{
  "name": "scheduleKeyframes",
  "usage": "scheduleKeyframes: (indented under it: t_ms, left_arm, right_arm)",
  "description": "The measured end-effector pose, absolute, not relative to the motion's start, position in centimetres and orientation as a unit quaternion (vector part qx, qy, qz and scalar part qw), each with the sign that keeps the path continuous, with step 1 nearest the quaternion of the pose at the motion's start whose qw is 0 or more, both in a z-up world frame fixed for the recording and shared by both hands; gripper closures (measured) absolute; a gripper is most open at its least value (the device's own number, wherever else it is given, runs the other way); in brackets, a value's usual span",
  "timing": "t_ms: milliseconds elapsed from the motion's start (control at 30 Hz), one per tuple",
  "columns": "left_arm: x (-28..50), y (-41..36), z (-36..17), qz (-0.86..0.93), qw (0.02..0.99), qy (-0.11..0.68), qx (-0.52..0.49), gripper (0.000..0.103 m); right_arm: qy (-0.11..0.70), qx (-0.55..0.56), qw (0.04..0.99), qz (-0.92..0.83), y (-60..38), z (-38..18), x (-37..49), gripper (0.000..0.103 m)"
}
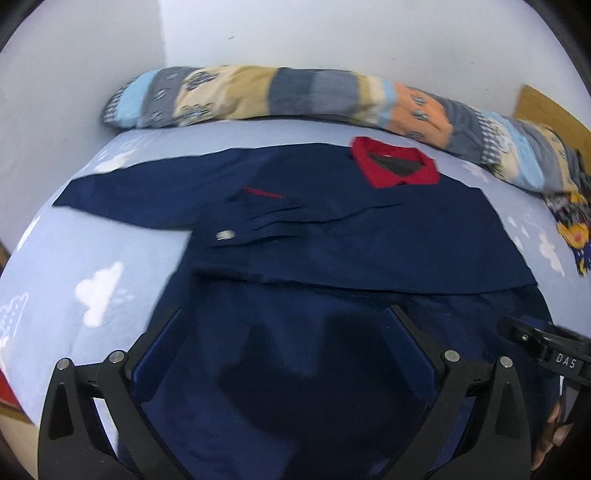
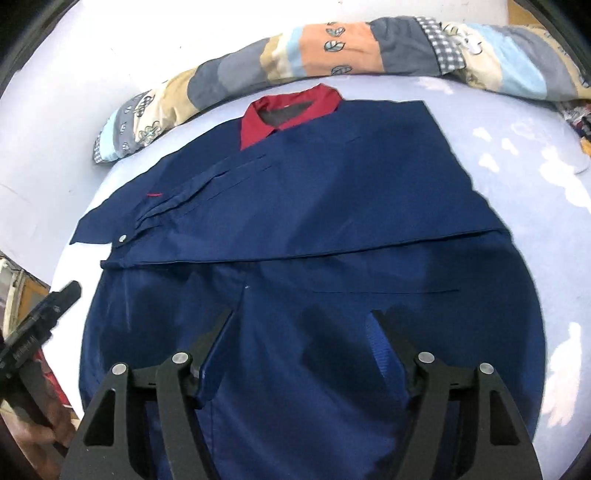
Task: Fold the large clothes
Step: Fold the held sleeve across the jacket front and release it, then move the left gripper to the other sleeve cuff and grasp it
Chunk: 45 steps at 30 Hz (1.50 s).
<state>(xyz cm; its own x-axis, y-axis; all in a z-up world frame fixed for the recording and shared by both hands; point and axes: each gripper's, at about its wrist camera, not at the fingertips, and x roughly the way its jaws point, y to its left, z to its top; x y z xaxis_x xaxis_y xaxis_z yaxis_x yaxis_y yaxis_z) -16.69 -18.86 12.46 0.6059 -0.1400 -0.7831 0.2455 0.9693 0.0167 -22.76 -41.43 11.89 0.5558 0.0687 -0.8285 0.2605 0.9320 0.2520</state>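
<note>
A large navy shirt (image 1: 369,229) with a red collar (image 1: 395,166) lies flat on the bed, also in the right wrist view (image 2: 314,206). One sleeve is folded across the chest, its cuff with a metal snap (image 1: 226,235). The other sleeve (image 1: 122,192) stretches out left. My left gripper (image 1: 284,317) is open and empty above the shirt's lower part. My right gripper (image 2: 301,317) is open and empty above the hem area; it also shows at the right edge of the left wrist view (image 1: 543,343). The left gripper shows at the left edge of the right wrist view (image 2: 40,321).
The light blue sheet (image 1: 92,258) with white clouds covers the bed. A rolled patchwork quilt (image 1: 295,96) lies along the far edge against the white wall (image 1: 332,33). A wooden board (image 1: 546,110) stands at the far right.
</note>
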Motion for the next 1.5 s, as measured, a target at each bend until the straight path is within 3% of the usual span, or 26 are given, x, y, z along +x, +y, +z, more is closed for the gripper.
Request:
scheduleKeyframes:
  t_ms: [400, 700, 767, 1133, 1500]
  left_arm:
    - [-18.7, -24.9, 12.6, -0.139, 0.898, 0.394, 0.137, 0.000]
    - [-18.5, -22.9, 13.1, -0.115, 0.915, 0.367, 0.123, 0.000]
    - [-17.6, -22.4, 12.6, -0.101, 0.907, 0.393, 0.116, 0.000]
    - [-10.0, -10.1, 14.2, -0.026, 0.897, 0.435, -0.069, 0.000]
    - [-2.8, 4.0, 13.1, 0.032, 0.895, 0.434, -0.100, 0.000]
  right_arm:
    - [0.396, 0.134, 0.906, -0.076, -41.7, 16.0, -24.4, 0.030]
    - [0.410, 0.139, 0.898, -0.075, -41.5, 16.1, -23.6, 0.030]
    - [0.417, 0.138, 0.895, -0.071, -40.9, 15.9, -23.2, 0.030]
    - [0.424, 0.035, 0.904, -0.035, -34.9, 15.8, -22.4, 0.030]
    - [0.433, 0.034, 0.900, -0.024, -34.3, 15.4, -21.8, 0.030]
